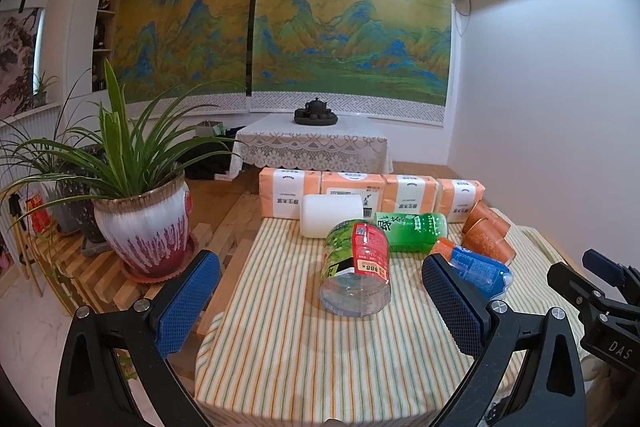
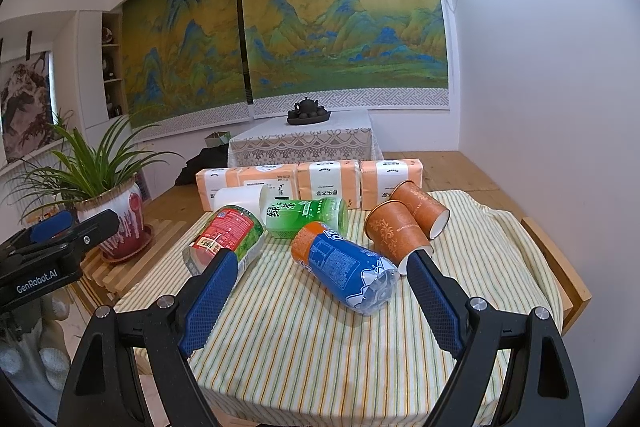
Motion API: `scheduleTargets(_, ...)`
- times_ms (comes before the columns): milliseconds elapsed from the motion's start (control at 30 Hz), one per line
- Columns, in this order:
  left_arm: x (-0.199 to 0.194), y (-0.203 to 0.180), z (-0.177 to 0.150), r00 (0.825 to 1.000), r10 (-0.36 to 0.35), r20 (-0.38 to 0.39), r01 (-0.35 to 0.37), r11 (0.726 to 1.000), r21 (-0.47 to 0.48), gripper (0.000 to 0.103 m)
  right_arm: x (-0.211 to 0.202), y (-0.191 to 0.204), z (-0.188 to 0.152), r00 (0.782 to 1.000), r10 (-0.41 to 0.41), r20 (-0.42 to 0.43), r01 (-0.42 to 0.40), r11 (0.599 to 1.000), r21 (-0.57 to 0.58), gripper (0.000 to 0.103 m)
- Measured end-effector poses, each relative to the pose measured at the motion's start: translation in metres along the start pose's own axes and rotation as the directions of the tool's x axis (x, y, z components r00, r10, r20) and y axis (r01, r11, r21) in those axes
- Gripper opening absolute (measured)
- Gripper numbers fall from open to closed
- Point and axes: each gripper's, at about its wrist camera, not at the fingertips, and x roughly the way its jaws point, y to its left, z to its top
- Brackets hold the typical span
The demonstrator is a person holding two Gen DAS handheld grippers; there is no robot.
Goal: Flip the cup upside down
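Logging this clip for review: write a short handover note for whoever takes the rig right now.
Left gripper: open, empty, above the near striped cloth.
Right gripper: open, empty, hovering over the blue bottle.
Two orange paper cups lie on their sides at the right rear of the cloth, beside three lying bottles and a white roll.
Done: nothing; no cup flipped.
Left: grasp a cup and set it mouth down.

On the striped cloth (image 2: 320, 339): 2 orange cups (image 2: 394, 233) (image 2: 422, 205), 3 bottles (image 2: 344, 269) (image 2: 304, 217) (image 2: 228, 237), 1 white roll (image 2: 240, 199), 4 tissue packs (image 2: 390, 183) behind. 1 potted plant (image 1: 144, 223) beside the table.
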Motion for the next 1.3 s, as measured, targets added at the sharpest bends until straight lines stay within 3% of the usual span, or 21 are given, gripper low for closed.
scheduleTargets(1000,0.004,0.005,-0.003,1.000,0.008,-0.010,-0.008,1.000,-0.007,0.103,0.010,0.014,0.007,1.000,0.030,-0.003,-0.030,0.999,-0.045,0.084)
scheduleTargets(1300,0.014,0.023,-0.002,0.999,0.030,-0.030,-0.031,0.999,-0.019,0.103,0.030,0.025,0.021,0.994,0.104,-0.023,-0.106,0.991,-0.085,0.084)
